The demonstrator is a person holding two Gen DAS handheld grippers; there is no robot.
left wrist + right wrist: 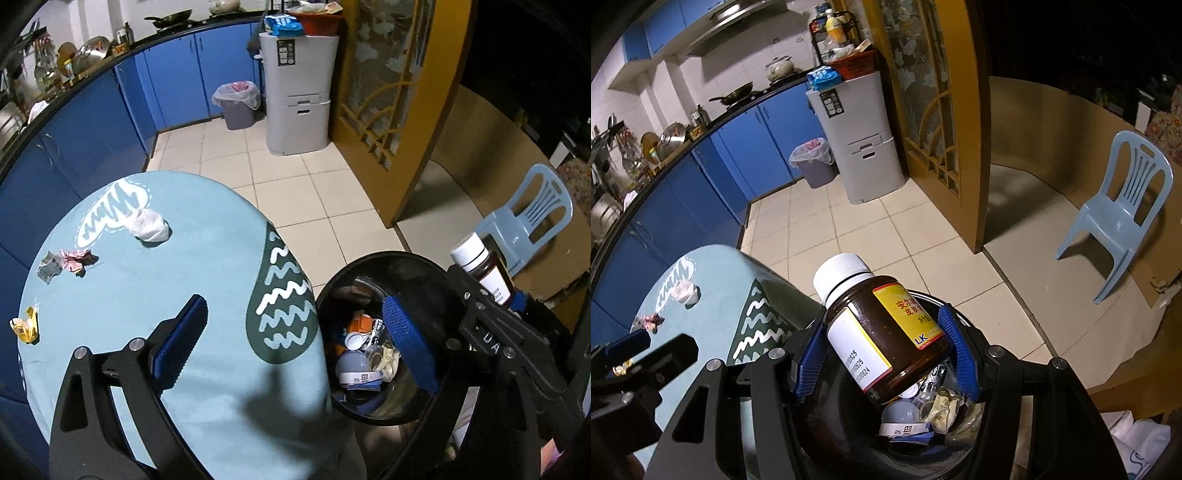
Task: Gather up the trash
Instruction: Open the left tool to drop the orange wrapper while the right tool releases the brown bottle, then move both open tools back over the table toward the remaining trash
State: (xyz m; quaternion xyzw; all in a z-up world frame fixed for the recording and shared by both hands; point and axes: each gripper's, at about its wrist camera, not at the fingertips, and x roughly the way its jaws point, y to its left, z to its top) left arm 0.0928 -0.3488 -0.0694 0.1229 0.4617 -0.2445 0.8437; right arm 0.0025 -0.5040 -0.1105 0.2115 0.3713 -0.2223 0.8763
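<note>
My right gripper (882, 321) is shut on a brown bottle (857, 314) with a white cap and yellow label, tilted over the black bin (827, 435). That bottle (484, 269) also shows at the right of the left wrist view. My left gripper (293, 299) stands wide open with nothing between its fingers, one finger over the light blue tablecloth (207, 258), the other over the bin (369, 258). Mixed trash (365, 354) lies inside the bin. On the table lie a white crumpled tissue (147, 225), a pink wrapper (75, 258) and a yellow wrapper (26, 325).
The round table stands beside blue kitchen cabinets (173, 74). Across the tiled floor are a grey lined bin (236, 103) and a tall grey cabinet (299, 92). A yellow door (934, 110) and a light blue plastic chair (1115, 206) are on the right.
</note>
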